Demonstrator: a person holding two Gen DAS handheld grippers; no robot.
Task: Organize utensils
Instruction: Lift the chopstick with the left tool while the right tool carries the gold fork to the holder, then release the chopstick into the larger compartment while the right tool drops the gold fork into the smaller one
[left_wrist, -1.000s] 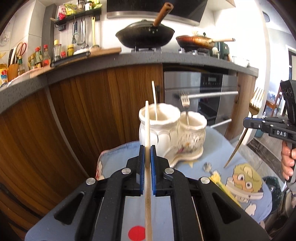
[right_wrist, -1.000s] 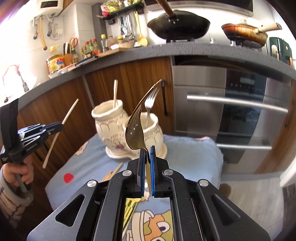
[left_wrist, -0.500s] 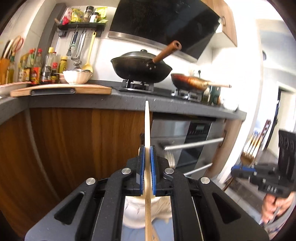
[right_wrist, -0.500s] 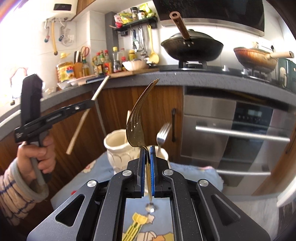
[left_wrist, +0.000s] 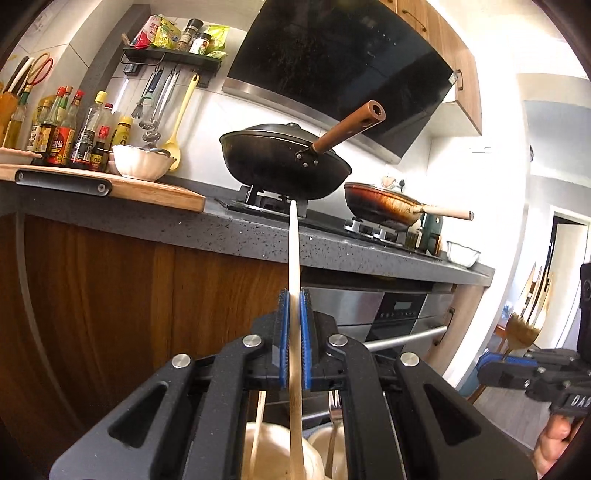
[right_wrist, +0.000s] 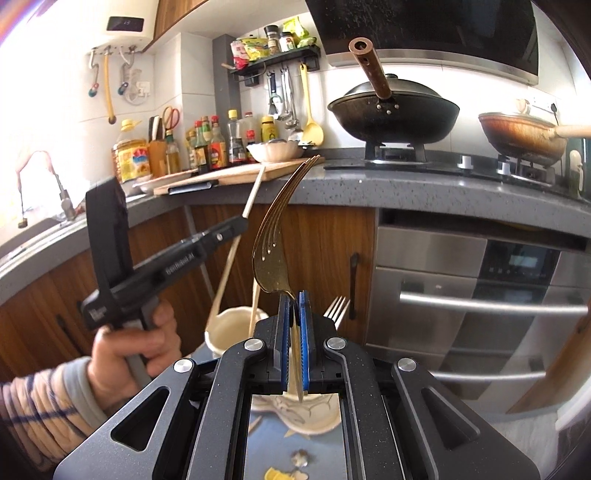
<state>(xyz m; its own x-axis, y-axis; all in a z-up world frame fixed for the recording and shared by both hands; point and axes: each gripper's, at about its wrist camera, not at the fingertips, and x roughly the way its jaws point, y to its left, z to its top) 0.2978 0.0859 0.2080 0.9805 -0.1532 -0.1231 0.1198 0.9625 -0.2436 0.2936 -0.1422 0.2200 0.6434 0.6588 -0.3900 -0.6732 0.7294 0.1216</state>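
Observation:
My left gripper (left_wrist: 294, 299) is shut on a pale wooden chopstick (left_wrist: 293, 251) that stands upright, its lower end over the mouth of the cream ceramic holder (left_wrist: 273, 452) below. In the right wrist view the left gripper (right_wrist: 242, 221) holds the chopstick (right_wrist: 229, 266) slanted down into the holder (right_wrist: 231, 328), where another chopstick (right_wrist: 255, 308) stands. My right gripper (right_wrist: 294, 299) is shut on a gold fork (right_wrist: 275, 247), tines up, above the holder's second cup, where a silver fork (right_wrist: 337, 306) sticks up. The gold fork also shows in the left wrist view (left_wrist: 524, 325).
The holder stands on a blue cartoon-print cloth (right_wrist: 280, 439). Behind is a wooden cabinet front (left_wrist: 110, 302), an oven with a steel handle (right_wrist: 491, 302), and a grey counter (right_wrist: 406, 188) with a black wok (right_wrist: 393, 110), a brown pan (right_wrist: 524, 136), bottles and a cutting board (left_wrist: 110, 188).
Both grippers rose and tilted up; the left one moved over the cream holder with its chopstick now pointing down into it. The right gripper keeps the gold fork near the second cup.

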